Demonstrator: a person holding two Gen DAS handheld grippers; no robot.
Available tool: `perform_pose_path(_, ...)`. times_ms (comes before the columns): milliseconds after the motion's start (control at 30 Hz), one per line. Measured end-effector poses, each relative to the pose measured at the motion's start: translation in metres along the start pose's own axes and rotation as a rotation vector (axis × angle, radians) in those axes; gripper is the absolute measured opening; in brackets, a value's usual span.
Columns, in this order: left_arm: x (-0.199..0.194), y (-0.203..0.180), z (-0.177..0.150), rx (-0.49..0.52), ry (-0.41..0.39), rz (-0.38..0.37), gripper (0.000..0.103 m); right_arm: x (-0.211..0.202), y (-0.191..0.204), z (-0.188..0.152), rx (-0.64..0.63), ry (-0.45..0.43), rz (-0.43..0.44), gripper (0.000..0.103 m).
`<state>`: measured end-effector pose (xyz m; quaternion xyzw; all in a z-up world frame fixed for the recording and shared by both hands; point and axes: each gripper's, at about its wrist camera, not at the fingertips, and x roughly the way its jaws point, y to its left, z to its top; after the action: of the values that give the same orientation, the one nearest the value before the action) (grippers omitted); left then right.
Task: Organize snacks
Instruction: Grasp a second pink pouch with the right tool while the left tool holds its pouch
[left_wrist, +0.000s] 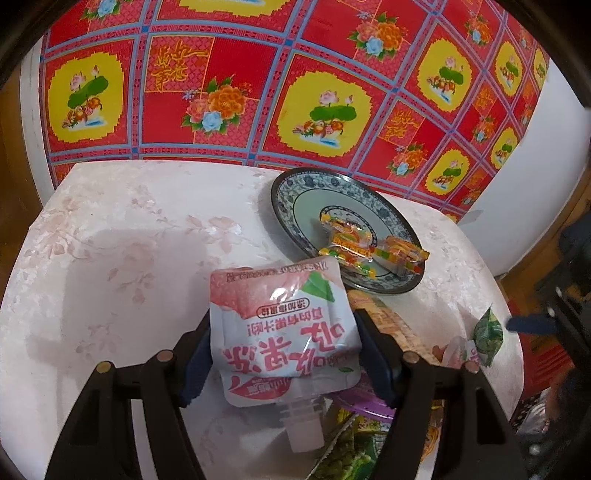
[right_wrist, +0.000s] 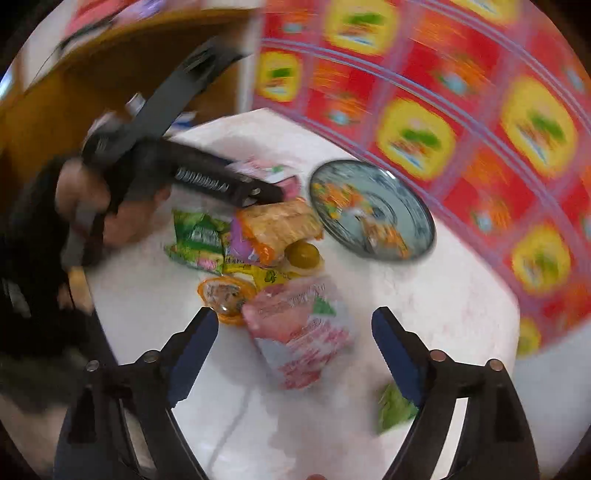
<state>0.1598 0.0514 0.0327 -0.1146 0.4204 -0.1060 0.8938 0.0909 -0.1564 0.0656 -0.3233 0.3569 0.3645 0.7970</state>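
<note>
The left gripper (left_wrist: 284, 354) pinches a pink pouch (left_wrist: 284, 332) by its sides above the surface (left_wrist: 129, 240), near the plate (left_wrist: 295, 192). The slick film could slip out. The right gripper (right_wrist: 295, 350), spread and empty, might scatter the snack pile (right_wrist: 251, 236).

counter (left_wrist: 110, 229) in pale floral cloth: patterned plate (left_wrist: 295, 192) at 1 o'clock, snack pile (right_wrist: 251, 240) at 5 o'clock.
</note>
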Motion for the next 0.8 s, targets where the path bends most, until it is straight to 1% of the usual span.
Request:
perform_pose_path(67, 0.000, 0.001, 0.000, -0.004, 0.001, 0.005, 0.074, 0.010, -0.001, 0.001, -0.089, 0.011, -0.029, 0.087)
perform_pose_path(133, 0.001, 0.003, 0.000, -0.012, 0.006, 0.005, 0.074, 0.023, -0.005, 0.003, -0.168, 0.025, -0.020, 0.087)
perform_pose_path(167, 0.002, 0.004, 0.001, -0.015, 0.009, 0.007, 0.074, 0.028, -0.008, 0.003, -0.183, 0.030, -0.005, 0.087)
perform_pose_path(233, 0.002, 0.003, 0.000, -0.015, 0.007, 0.008, 0.074, 0.044, -0.014, 0.006, -0.193, 0.073, 0.075, 0.086)
perform_pose_path(267, 0.002, 0.003, 0.000, -0.013, 0.007, 0.010, 0.074, 0.051, -0.016, 0.006, -0.198, 0.102, 0.114, 0.082)
perform_pose_path(300, 0.002, 0.003, 0.001, -0.012, 0.008, 0.008, 0.074, 0.056, -0.016, 0.005, -0.203, 0.121, 0.130, 0.074)
perform_pose_path(333, 0.002, 0.003, 0.001, -0.012, 0.008, 0.007, 0.074, 0.063, -0.017, 0.004, -0.197, 0.150, 0.134, 0.071)
perform_pose_path(367, 0.002, 0.003, 0.001, -0.011, 0.008, 0.007, 0.074, 0.065, -0.023, 0.004, -0.154, 0.154, 0.157, 0.068)
perform_pose_path(400, 0.001, 0.002, 0.000, -0.010, 0.007, 0.008, 0.074, 0.066, -0.030, 0.004, -0.103, 0.167, 0.160, 0.063)
perform_pose_path(467, 0.001, 0.002, 0.000, -0.004, 0.007, 0.007, 0.074, 0.063, -0.040, 0.002, -0.023, 0.173, 0.090, 0.064)
perform_pose_path(500, 0.001, 0.001, 0.000, -0.003, 0.007, 0.007, 0.074, 0.059, -0.042, 0.001, -0.002, 0.163, 0.075, 0.067)
perform_pose_path(533, 0.001, 0.001, -0.001, -0.001, 0.006, 0.006, 0.074, 0.054, -0.044, -0.002, 0.035, 0.150, 0.063, 0.074)
perform_pose_path(567, 0.000, 0.000, -0.001, 0.001, 0.004, 0.005, 0.074, 0.048, -0.045, -0.004, 0.076, 0.137, 0.055, 0.092)
perform_pose_path(600, 0.000, -0.001, -0.001, 0.004, 0.001, 0.005, 0.074, 0.040, -0.047, -0.008, 0.145, 0.109, 0.068, 0.101)
perform_pose_path(667, -0.001, -0.002, -0.002, 0.010, -0.004, 0.003, 0.074, 0.026, -0.045, -0.013, 0.241, 0.060, 0.123, 0.102)
perform_pose_path(700, -0.001, -0.003, -0.002, 0.014, -0.007, 0.002, 0.074, 0.021, -0.045, -0.017, 0.304, 0.039, 0.135, 0.102)
perform_pose_path(733, -0.002, -0.004, -0.002, 0.017, -0.008, 0.001, 0.074, 0.019, -0.045, -0.018, 0.366, 0.028, 0.120, 0.102)
perform_pose_path(800, -0.002, -0.006, -0.003, 0.025, -0.011, -0.001, 0.074, 0.015, -0.037, -0.024, 0.439, 0.020, 0.075, 0.102)
